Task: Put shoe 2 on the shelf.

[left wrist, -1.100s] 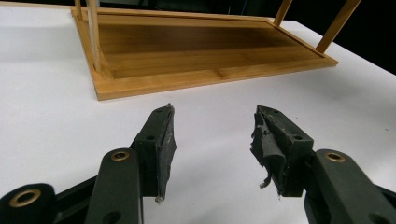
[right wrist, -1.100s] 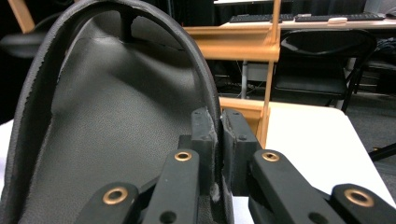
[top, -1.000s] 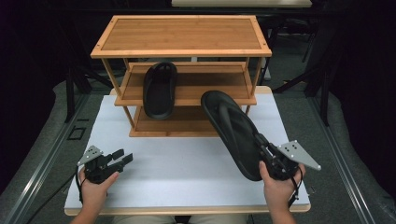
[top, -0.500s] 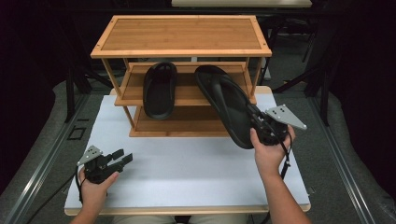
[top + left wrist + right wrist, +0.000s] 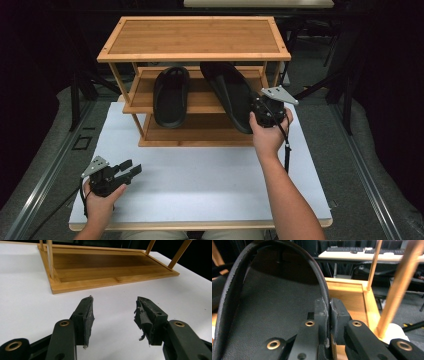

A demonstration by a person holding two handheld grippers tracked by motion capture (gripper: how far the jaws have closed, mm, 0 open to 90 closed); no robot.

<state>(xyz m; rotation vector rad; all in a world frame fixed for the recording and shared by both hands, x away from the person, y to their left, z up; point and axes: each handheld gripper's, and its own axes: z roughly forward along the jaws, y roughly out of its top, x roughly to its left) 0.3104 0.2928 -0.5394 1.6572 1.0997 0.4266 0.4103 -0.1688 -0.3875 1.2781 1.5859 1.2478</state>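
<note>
On the white table [image 5: 200,190] stands a bamboo rack [image 5: 195,37] with three levels, and one black slipper [image 5: 171,96] already lies on its middle shelf [image 5: 200,102], toe inward, at the left. Beside it the right gripper [image 5: 256,111] holds a second slipper [image 5: 227,92] by the edge of its heel, the toe pushed under the top board and the sole slanting across the right half of that shelf; whether the toe rests on the wood I cannot tell. From the right gripper view its jaws are pinched tight on the thin rim [image 5: 327,305] of the slipper, with only that narrow strip between the pads. The left gripper [image 5: 127,170] sits low near the table's front left corner, jaws wide apart with nothing between them, as the left gripper view shows, pointing toward the rack's bottom shelf [image 5: 105,267]. The step in hand looks like seating this slipper next to its mate. The risks lie in the grip and the clearance: a hold on so little rim could let the long slipper swing or slip out, and its tilt could knock the right post [image 5: 398,287] or nudge the first slipper. Letting go while the heel overhangs the front edge could tip it off onto the table
</note>
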